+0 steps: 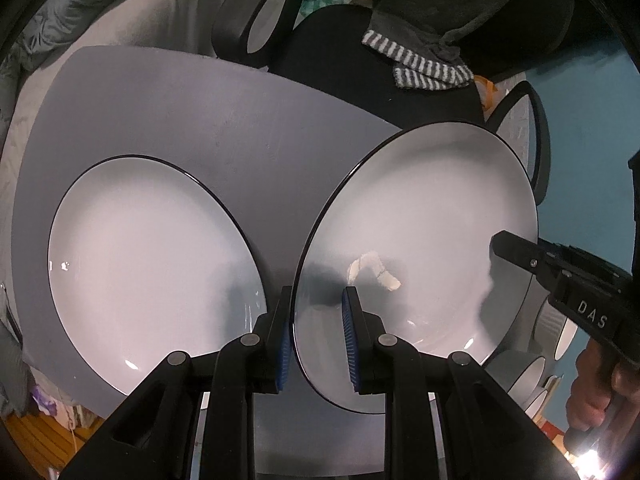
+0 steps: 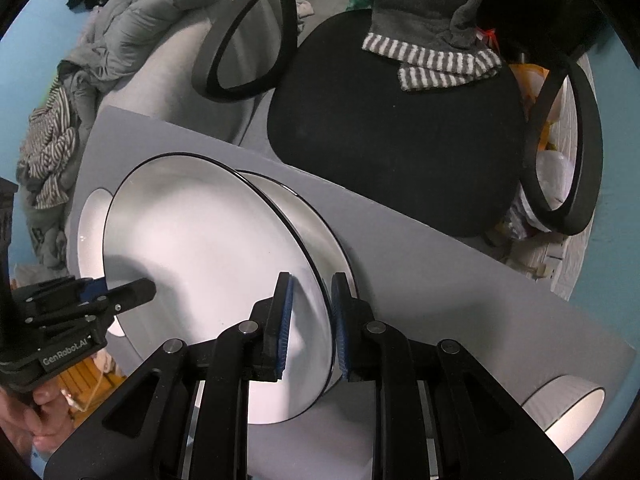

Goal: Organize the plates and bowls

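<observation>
A white plate with a thin black rim (image 1: 420, 232) is held tilted above the grey table (image 1: 200, 120). My left gripper (image 1: 316, 340) straddles its left edge and my right gripper (image 2: 312, 328) straddles its right edge (image 2: 208, 272). Both sets of blue pads look closed on the rim. A second white plate (image 1: 148, 264) lies flat on the table to the left. In the right wrist view another plate (image 2: 316, 232) lies on the table just under the held one. The right gripper shows in the left wrist view (image 1: 560, 276).
A black office chair (image 2: 392, 140) with a grey and striped garment (image 2: 440, 60) stands behind the table. White bowls (image 2: 568, 416) sit low at the right. Grey bedding (image 2: 132, 20) is piled at the back left.
</observation>
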Tool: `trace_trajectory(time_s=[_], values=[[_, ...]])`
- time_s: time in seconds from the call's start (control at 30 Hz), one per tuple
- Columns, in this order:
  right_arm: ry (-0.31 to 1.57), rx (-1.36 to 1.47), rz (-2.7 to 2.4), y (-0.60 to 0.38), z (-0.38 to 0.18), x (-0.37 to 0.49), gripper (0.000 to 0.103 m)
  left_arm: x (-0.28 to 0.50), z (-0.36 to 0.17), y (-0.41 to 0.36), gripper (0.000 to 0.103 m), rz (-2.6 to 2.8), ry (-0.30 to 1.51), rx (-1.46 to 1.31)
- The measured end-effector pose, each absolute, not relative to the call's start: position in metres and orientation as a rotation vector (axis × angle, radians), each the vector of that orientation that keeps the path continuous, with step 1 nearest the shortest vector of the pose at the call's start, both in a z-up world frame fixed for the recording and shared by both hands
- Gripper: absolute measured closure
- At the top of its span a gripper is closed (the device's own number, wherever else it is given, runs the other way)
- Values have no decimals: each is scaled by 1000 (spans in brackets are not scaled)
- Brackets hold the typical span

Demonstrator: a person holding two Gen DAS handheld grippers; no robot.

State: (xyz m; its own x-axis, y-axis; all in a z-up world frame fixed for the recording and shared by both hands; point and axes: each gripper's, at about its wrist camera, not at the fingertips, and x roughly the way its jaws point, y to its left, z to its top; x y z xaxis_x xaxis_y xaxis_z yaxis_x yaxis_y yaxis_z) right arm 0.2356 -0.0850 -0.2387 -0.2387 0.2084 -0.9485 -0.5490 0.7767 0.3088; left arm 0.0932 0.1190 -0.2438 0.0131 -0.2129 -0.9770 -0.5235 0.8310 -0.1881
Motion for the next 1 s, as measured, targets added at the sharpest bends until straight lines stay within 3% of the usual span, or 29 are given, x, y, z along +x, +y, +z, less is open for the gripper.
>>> trace_trajectory(time_s=[0.5,0.67,0.8,1.0], values=[[1687,-276,711,-84,-253,230,84,98,-253,114,80,276,1608,-555],[1690,-281,720,-80,-252,227,72,100,-254,108,65,259,1608,-522],[1682,-352,709,-71,-251,220,62,102,-254,104,62,258,1614,-494],[1706,-469,639,-58,-251,213,59,103,-251,108,58,265,1595,-522]])
